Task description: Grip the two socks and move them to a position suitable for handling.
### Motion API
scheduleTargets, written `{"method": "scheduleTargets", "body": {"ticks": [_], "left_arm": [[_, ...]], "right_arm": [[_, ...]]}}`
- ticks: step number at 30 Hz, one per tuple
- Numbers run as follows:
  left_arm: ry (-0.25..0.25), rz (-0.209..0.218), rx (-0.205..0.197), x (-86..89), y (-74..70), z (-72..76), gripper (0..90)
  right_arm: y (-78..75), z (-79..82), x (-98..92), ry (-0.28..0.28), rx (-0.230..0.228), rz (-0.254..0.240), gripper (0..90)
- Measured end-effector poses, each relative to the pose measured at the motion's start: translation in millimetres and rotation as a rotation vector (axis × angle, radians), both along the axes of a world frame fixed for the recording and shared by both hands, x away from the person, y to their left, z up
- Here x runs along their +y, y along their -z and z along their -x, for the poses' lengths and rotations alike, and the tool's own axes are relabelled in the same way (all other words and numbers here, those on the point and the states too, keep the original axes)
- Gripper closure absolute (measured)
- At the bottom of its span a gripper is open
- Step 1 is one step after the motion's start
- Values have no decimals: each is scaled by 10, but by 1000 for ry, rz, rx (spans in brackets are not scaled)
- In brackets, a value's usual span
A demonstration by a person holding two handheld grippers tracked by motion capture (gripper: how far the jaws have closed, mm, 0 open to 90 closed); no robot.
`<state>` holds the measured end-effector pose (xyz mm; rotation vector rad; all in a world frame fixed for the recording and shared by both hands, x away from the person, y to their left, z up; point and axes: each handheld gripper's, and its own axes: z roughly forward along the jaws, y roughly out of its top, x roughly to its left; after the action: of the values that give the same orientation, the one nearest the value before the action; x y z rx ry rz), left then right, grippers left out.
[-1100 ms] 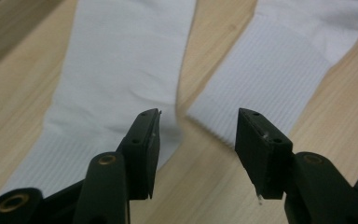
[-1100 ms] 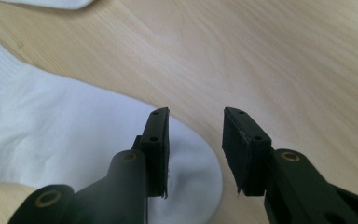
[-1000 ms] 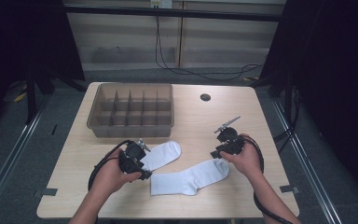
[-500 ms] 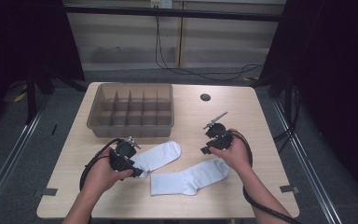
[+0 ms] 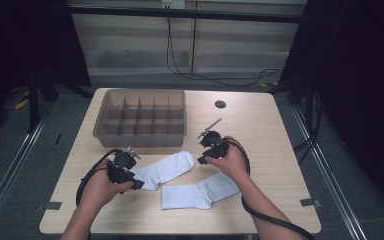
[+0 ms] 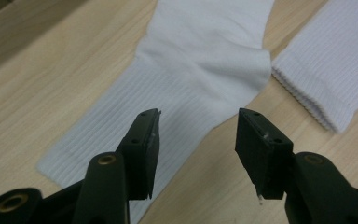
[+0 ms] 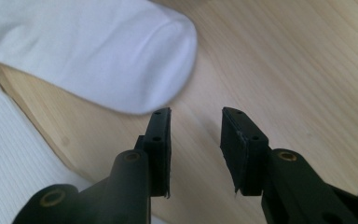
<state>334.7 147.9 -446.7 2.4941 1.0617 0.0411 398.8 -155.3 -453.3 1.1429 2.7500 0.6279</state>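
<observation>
- Two white socks lie flat near the table's (image 5: 280,150) front edge: the upper sock (image 5: 166,169) angled, the lower sock (image 5: 200,192) just beside it, laid out for pairing, we judge.
- We hold the left gripper (image 6: 198,135) spread wide over the upper sock's ribbed cuff.
- Our right gripper (image 7: 196,135), gaping and empty, hangs by its smooth toe.
- Behind sits a divided translucent bin (image 5: 141,118).

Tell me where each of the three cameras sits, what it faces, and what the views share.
High view: above the person's side, facing forward and down on the table, divided bin, both hands and grippers.
Left gripper view: rides the left gripper, open fingers over the upper sock near its cuff.
Right gripper view: rides the right gripper, open fingers over bare wood by that sock's toe.
Shared: the upper sock and the lower sock show in all three.
</observation>
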Motion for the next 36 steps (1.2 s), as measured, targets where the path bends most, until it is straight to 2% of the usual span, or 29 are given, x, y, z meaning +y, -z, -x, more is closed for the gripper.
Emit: {"method": "scheduleTargets", "body": {"ticks": [3, 9, 16, 21, 25, 27, 36], "left_arm": [[-14, -8, -4, 54, 3, -9, 497], [-35, -29, 2, 131, 63, -42, 498], [-58, -37, 12, 167, 124, -85, 504], [-72, -43, 10, 217, 136, -105, 507], [-79, -48, 32, 225, 192, -111, 518], [-80, -61, 31, 230, 203, -116, 521], [-90, -92, 27, 206, 237, -128, 593]], "right_arm": [[14, -24, 124, -1, 7, -17, 641], [54, -44, 305, -35, 17, -10, 659], [146, -50, 408, -61, 39, -4, 678], [200, -45, 411, -53, 24, 8, 757], [196, -47, 379, -47, 29, 17, 809], [196, -39, 361, -53, 28, 19, 828], [190, -18, 355, -54, 25, 35, 857]]}}
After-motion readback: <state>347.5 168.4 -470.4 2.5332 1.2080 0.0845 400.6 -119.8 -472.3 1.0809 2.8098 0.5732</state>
